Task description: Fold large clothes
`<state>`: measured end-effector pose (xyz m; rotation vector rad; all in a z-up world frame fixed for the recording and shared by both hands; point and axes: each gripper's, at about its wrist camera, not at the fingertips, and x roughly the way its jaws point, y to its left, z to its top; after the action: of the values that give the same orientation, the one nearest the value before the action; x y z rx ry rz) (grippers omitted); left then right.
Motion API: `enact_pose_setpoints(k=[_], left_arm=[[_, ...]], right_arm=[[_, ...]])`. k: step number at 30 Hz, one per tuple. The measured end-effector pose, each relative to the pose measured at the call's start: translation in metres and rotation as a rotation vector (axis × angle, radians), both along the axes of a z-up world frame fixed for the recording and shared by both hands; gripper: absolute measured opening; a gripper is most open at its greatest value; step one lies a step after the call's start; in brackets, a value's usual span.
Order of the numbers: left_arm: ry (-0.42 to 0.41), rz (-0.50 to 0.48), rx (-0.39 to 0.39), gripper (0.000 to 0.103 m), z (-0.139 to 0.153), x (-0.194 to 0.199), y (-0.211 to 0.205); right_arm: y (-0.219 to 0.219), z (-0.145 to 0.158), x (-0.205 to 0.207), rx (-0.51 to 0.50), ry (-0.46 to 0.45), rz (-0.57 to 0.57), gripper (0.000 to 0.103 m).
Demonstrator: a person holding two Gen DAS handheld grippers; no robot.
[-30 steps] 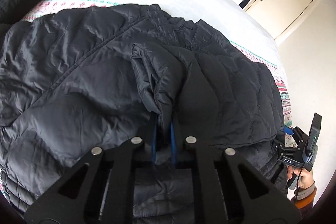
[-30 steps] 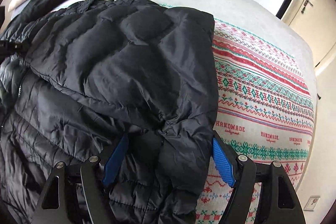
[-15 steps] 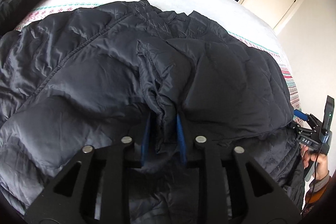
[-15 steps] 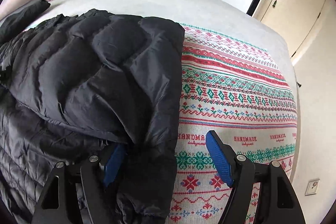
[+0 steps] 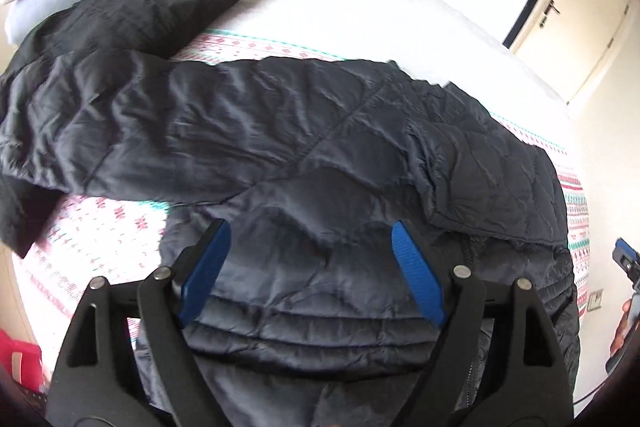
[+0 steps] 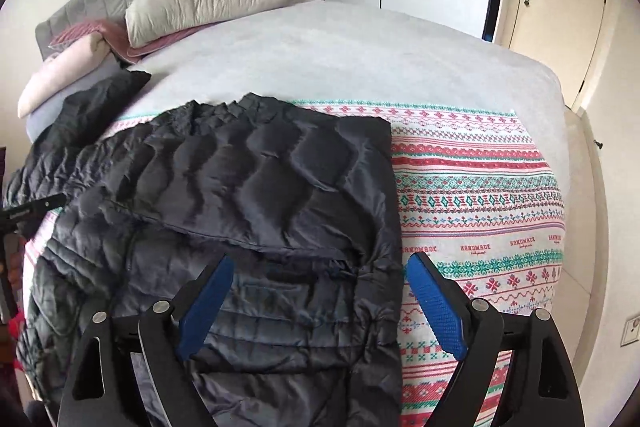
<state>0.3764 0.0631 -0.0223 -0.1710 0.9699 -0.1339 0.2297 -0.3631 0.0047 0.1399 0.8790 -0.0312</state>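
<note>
A black quilted puffer jacket (image 5: 304,155) lies spread on the bed, one side folded over its body; it also shows in the right wrist view (image 6: 256,187). One sleeve (image 5: 80,131) stretches out to the left. My left gripper (image 5: 310,239) is open and empty, raised above the jacket's lower part. My right gripper (image 6: 318,269) is open and empty above the jacket's right edge. The right gripper also shows at the far right of the left wrist view (image 5: 626,259).
A red, green and white patterned blanket (image 6: 480,195) lies under the jacket on a grey bed sheet (image 6: 340,59). Another black garment (image 5: 152,7) and pillows (image 6: 200,3) lie at the head of the bed. Wardrobe and door (image 6: 556,7) stand behind.
My left gripper opened and let go of the jacket fold, then pulled back and up. My right gripper, open throughout, also pulled back and up. The folded side now lies flat.
</note>
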Motion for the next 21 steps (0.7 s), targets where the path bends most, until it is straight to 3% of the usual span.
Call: enact_pose_setpoints(k=[2,6,9,12,17,21], left_arm=[[-0.007,0.093,0.017,0.086,0.005,-0.006,0.028],[-0.055,0.26,0.024,0.086,0.006,-0.019,0.085],[-0.11,0.36,-0.032,0.086,0.001,-0.018,0.13],[-0.155,0.486,-0.138,0.086,-0.003,-0.017,0.177],[-0.124,0.581,-0.272,0.086,-0.019,-0.008,0.24],[-0.156,0.618,-0.266,0.083,-0.022,-0.001,0.273]], right_arm=[[0.017,0.012,-0.006,0.016,-0.025,-0.002,0.099],[0.048,0.023,-0.017,0.024,-0.081,0.005,0.102],[0.068,0.019,-0.014,0.017,-0.039,0.042,0.102],[0.082,0.015,-0.012,0.004,-0.051,0.077,0.102],[0.094,-0.006,-0.008,-0.009,0.012,0.122,0.102],[0.093,-0.013,-0.002,-0.002,0.029,0.108,0.102]])
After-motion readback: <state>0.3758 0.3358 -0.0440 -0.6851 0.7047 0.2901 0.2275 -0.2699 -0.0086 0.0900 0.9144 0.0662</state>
